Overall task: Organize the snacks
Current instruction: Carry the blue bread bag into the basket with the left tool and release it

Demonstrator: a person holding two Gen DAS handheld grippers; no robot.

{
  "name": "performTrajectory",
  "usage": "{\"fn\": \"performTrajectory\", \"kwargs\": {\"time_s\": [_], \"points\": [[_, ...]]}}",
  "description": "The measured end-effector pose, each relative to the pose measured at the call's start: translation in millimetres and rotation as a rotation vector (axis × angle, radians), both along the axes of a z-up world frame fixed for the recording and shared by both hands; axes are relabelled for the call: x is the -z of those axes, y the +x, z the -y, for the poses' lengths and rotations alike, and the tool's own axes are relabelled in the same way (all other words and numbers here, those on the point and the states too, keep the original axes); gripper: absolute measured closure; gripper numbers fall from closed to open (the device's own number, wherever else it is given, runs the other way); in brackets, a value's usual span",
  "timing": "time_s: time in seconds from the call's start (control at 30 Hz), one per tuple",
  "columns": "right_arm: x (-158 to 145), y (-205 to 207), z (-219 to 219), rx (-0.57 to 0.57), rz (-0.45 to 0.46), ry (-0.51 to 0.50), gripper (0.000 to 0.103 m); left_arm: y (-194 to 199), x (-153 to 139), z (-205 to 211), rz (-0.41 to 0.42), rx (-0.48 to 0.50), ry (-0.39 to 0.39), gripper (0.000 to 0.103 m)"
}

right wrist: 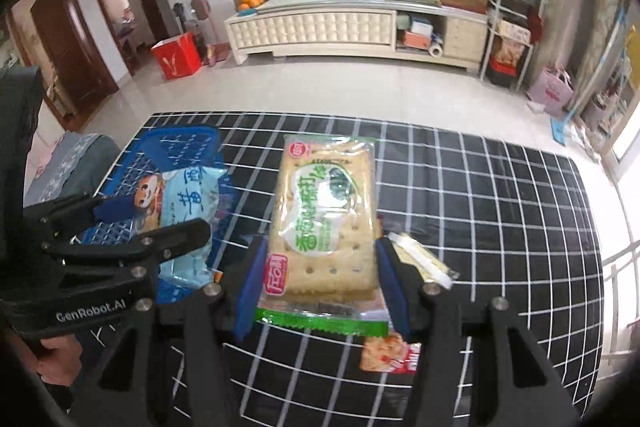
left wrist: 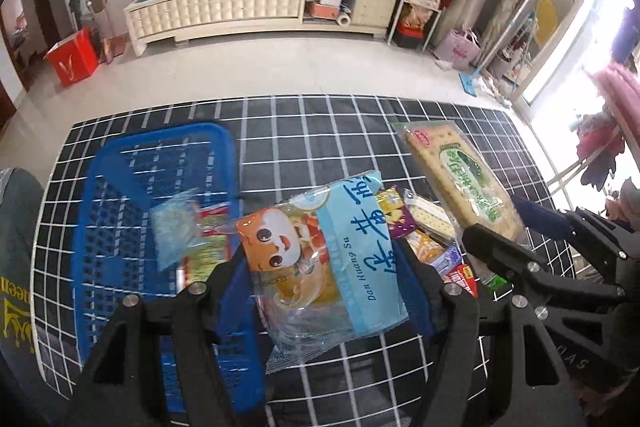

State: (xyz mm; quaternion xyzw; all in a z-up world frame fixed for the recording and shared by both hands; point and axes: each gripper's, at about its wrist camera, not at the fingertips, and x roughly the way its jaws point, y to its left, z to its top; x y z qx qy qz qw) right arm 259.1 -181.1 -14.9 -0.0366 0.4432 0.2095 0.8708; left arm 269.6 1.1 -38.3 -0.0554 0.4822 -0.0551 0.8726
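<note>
While both packets are held above the grid-patterned cloth (left wrist: 360,131), each gripper is seen clamped about halfway open on its own snack.

From the left wrist, the left gripper (left wrist: 324,267) is closed by its blue pads on a glossy pale-blue pastry bag (left wrist: 320,255) with a clear crinkled end, near and right of the perforated blue plastic basket (left wrist: 120,187), where small packets (left wrist: 192,239) lie; loose wrappers (left wrist: 424,235) are heaped to the right. From the right wrist, the right gripper (right wrist: 320,267) is clamped on a flat rectangular cracker pack (right wrist: 324,211), transparent film, green serrated edge, over the cloth's middle.
</note>
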Motion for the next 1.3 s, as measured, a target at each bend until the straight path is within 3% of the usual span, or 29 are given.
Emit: {"fn": "performTrajectory", "kwargs": {"time_s": [0.23, 0.47, 0.9, 1.3], "points": [[-10, 0, -44, -0.043, 0.01, 0.027, 0.045, -8, -12, -55, 0.006, -0.044, 0.004, 0.039], [-2, 11, -86, -0.072, -0.01, 0.033, 0.045, -9, -9, -91, 0.003, -0.07, 0.012, 0.039], [42, 45, -116, -0.067, -0.083, 0.009, 0.045, 32, 47, -112, -0.095, -0.058, 0.012, 0.039], [50, 60, -125, -0.063, -0.067, 0.002, 0.044, 78, 84, -123, -0.156, -0.06, 0.043, 0.037]]}}
